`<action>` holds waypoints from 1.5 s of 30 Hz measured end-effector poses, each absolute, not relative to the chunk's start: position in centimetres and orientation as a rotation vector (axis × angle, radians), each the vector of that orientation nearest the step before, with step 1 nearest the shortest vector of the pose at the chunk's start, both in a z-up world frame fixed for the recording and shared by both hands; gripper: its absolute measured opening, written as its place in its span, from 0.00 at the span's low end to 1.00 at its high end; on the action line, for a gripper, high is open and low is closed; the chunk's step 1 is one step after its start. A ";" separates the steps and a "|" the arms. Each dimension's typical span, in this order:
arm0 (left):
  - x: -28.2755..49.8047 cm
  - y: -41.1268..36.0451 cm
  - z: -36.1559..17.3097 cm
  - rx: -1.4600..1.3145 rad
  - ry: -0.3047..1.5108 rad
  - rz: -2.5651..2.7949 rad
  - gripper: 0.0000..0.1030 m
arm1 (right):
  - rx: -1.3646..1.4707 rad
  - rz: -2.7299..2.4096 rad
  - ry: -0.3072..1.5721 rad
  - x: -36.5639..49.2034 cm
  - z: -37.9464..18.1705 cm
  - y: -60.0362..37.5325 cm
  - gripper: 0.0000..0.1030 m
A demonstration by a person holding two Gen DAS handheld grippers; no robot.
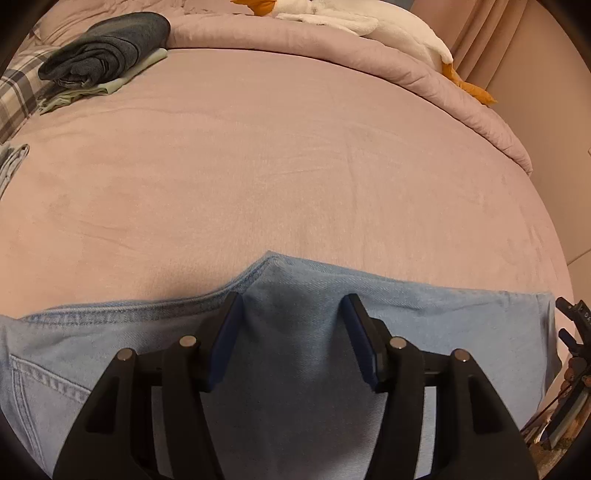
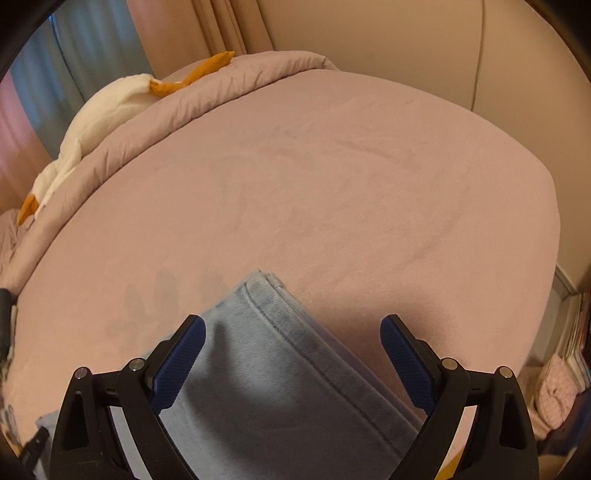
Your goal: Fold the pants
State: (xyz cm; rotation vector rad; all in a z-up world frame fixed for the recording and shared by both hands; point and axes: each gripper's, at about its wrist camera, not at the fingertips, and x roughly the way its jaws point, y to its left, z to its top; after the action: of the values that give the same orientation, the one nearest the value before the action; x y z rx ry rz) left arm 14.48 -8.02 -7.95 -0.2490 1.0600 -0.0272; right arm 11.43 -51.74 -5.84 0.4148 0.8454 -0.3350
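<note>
Light blue jeans point(image 1: 295, 332) lie flat on the pink bed sheet point(image 1: 277, 177), along its near edge. In the left wrist view a seam and a back pocket show at the left. My left gripper point(image 1: 293, 299) is open and hovers over the jeans near their far edge. In the right wrist view a leg end of the jeans point(image 2: 266, 354) with its hem points away from me. My right gripper point(image 2: 291, 325) is open wide over that leg end, its fingers apart from the cloth.
A folded dark grey garment point(image 1: 110, 48) lies on a pale green one at the far left of the bed. A rolled pink duvet point(image 1: 369, 62) and a white plush goose point(image 1: 369, 22) lie along the far side. The bed's right edge point(image 2: 550, 229) drops off near a wall.
</note>
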 end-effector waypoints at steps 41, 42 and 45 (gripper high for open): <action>15.5 -8.2 -6.4 -0.354 1.079 -0.137 0.46 | 0.450 -0.296 0.786 11.6 -4.7 -52.3 0.85; 15.8 -8.1 -6.6 -0.359 1.084 -0.138 0.46 | 0.457 -0.284 0.782 11.7 -4.7 -52.3 0.84; 16.3 -8.1 -7.1 -0.358 1.095 -0.145 0.45 | 0.496 -0.233 0.788 12.5 -5.0 -52.4 0.84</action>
State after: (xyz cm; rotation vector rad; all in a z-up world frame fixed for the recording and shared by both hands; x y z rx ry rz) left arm 16.27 -8.14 -7.06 -0.3580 1.0953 -0.1452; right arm 12.51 -52.36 -5.02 0.4965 0.7880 -0.2331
